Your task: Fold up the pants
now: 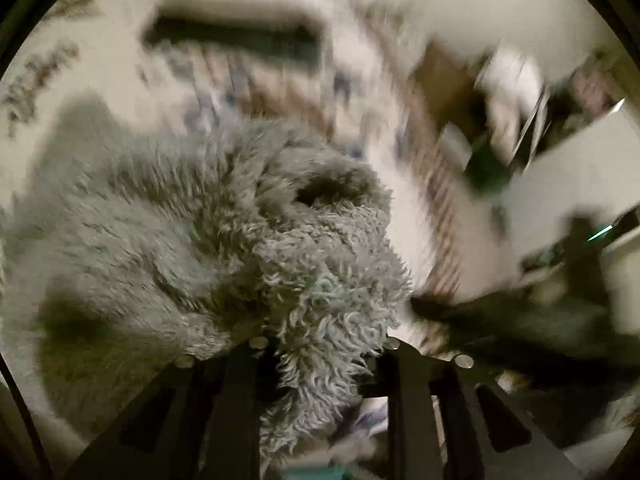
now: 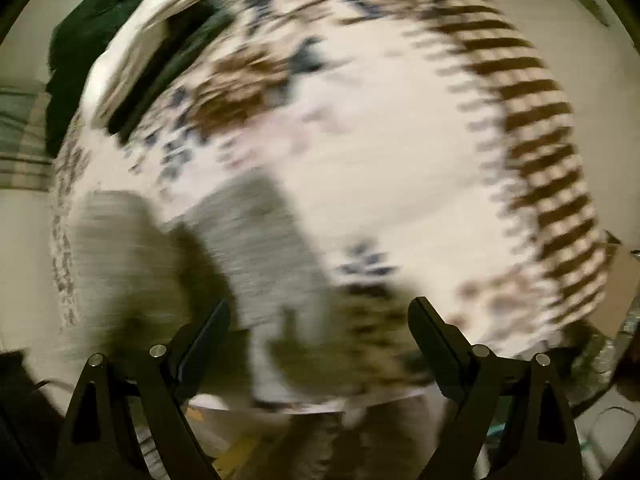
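The pants (image 1: 224, 216) are grey and fluffy, bunched in a heap that fills the middle and left of the left wrist view. My left gripper (image 1: 320, 352) is shut on a tuft of the grey pants, which hang between its fingers. In the blurred right wrist view the pants (image 2: 256, 248) lie as a grey strip on a white patterned bedspread (image 2: 400, 152). My right gripper (image 2: 320, 312) is open and empty, just above the near end of that strip.
The bedspread has brown stripes (image 2: 540, 128) along its right edge and blue and brown flower patches. A dark green item (image 2: 92, 40) lies at the far left. A white and dark box shape (image 1: 236, 28) lies behind the pants. Cluttered furniture (image 1: 520, 112) stands at the right.
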`<state>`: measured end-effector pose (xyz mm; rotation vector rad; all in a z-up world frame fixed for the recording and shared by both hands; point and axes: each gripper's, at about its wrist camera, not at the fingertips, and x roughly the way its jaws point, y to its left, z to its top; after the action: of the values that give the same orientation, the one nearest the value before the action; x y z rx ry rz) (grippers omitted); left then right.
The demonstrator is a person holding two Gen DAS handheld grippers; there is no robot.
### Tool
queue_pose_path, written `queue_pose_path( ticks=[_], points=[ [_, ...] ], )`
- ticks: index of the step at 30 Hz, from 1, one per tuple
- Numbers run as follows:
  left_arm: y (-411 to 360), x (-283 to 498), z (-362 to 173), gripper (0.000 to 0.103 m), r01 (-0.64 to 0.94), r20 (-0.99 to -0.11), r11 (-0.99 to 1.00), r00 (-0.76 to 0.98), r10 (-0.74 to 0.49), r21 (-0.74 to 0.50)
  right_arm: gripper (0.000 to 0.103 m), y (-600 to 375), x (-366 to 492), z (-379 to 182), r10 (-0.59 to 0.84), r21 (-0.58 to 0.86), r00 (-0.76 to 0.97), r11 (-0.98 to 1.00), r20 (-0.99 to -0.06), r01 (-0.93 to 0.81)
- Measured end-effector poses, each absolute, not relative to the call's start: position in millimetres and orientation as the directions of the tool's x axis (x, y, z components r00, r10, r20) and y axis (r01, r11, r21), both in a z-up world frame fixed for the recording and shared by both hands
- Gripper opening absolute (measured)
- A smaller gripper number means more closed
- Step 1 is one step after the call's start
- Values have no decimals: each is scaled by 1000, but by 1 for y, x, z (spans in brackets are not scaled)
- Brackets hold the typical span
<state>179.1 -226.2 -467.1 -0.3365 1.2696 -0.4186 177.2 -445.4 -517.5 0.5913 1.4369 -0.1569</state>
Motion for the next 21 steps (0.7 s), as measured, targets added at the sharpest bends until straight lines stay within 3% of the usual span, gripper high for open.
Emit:
queue_pose_path(
  ticks=[1, 2, 3, 4, 9, 15, 16, 17, 18, 21],
  points=[
    [-237, 180, -478, 33, 116, -869, 887, 178, -461, -446, 93, -453, 175, -519, 247, 287, 147, 851, -958, 440],
    [-243, 177, -483, 61, 128, -875, 885, 141, -464, -448, 92, -461, 174, -518, 261, 298, 145, 851, -954, 433],
    [-245, 169, -481, 95, 138, -865, 873, 132, -484, -468, 92, -469, 174, -516, 290, 329, 157, 845, -944, 422],
    [-244, 163, -475, 100, 151, -849, 857, 130, -511, -493, 93, -471, 176, -515, 314, 356, 168, 839, -935, 412],
    [-209, 128, -434, 100, 206, -832, 834, 123, -541, -512, 96, -449, 205, -513, 469, 504, 186, 799, -864, 329],
    [-132, 144, -418, 100, 110, -889, 911, 201, -411, -397, 95, -365, 258, -547, 596, 589, 42, 776, -802, 224],
    [-119, 151, -417, 100, 89, -891, 917, 218, -399, -389, 76, -355, 262, -550, 567, 562, 36, 802, -823, 203],
    [-104, 162, -417, 100, 77, -895, 924, 234, -381, -373, 36, -346, 266, -548, 500, 498, 33, 851, -865, 167],
    [-94, 171, -419, 100, 72, -900, 932, 242, -362, -356, 36, -348, 269, -542, 424, 428, 56, 889, -904, 161],
    [-64, 200, -424, 100, 50, -911, 951, 278, -306, -304, 36, -399, 272, -535, 370, 393, 131, 862, -920, 320]
  ],
)
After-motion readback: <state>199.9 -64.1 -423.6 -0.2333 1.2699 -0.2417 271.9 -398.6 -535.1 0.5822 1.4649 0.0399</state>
